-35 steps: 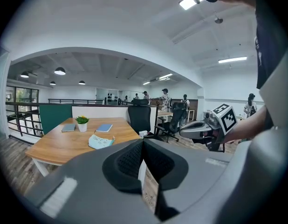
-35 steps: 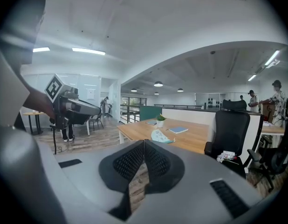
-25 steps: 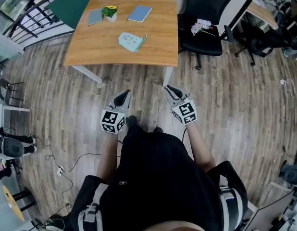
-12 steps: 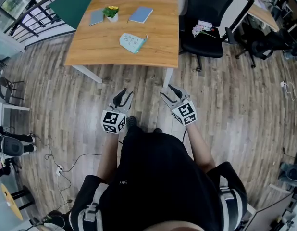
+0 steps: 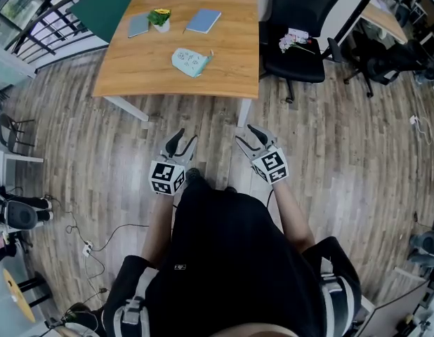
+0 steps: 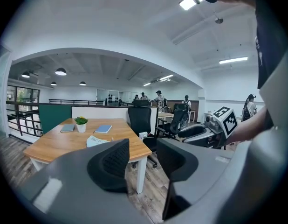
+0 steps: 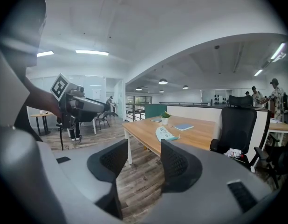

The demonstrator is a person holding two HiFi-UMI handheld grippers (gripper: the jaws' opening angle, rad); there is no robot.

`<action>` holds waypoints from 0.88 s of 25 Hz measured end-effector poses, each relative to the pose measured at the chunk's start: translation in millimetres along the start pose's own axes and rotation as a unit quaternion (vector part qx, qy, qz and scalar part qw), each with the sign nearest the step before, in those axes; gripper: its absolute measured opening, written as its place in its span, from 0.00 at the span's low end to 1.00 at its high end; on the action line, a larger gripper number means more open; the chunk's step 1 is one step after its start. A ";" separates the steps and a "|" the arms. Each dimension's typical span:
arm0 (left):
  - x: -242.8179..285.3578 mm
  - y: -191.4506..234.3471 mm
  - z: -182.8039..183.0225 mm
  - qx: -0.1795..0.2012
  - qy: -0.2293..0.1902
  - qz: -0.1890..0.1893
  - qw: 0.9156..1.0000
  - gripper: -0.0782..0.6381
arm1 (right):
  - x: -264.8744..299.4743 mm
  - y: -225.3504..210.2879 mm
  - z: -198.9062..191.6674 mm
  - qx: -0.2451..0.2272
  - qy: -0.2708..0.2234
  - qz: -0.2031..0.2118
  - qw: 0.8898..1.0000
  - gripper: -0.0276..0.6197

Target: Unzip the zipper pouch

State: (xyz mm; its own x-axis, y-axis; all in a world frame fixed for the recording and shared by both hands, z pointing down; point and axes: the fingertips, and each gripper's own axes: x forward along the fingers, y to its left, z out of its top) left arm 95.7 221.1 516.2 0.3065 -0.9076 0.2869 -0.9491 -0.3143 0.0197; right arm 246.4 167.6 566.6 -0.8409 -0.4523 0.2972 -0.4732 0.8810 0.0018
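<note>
I'm holding both grippers at the centre of the head view, over the wood floor (image 5: 329, 139) and well short of the worktop (image 5: 231, 55). The left gripper (image 5: 185, 137) has just been opening, and its jaws stand apart with nothing between them. The right gripper (image 5: 246, 134) is the same, jaws spread and empty. The pale green zipper pouch (image 5: 191, 61) lies flat at upper centre, near the worktop's lower edge, below a potted plant (image 5: 159, 17) and a blue notebook (image 5: 204, 20).
</note>
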 end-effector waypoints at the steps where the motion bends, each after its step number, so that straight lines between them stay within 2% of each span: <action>1: 0.5 -0.3 -1.1 0.000 0.001 -0.002 1.000 0.37 | 0.4 -1.4 -1.6 0.003 0.001 -0.002 1.000 0.38; 9: 12.7 18.8 -1.7 -0.005 0.001 -0.003 1.000 0.36 | 13.1 -10.5 -0.8 0.006 0.003 -0.015 1.000 0.38; 13: 28.4 28.6 -1.9 0.009 0.006 -0.014 1.000 0.36 | 22.4 -19.6 -3.7 0.008 0.012 -0.025 1.000 0.37; 22: 65.9 77.3 5.6 -0.011 0.004 -0.035 0.999 0.36 | 64.9 -55.4 6.6 0.015 0.028 -0.055 0.998 0.37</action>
State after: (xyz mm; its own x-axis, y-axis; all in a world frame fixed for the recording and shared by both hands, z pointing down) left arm 42.9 135.4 531.3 0.3718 -0.8814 0.2914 -0.9267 -0.3708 0.0607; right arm 216.3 88.5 579.5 -0.7676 -0.5371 0.3497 -0.5707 0.8211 0.0086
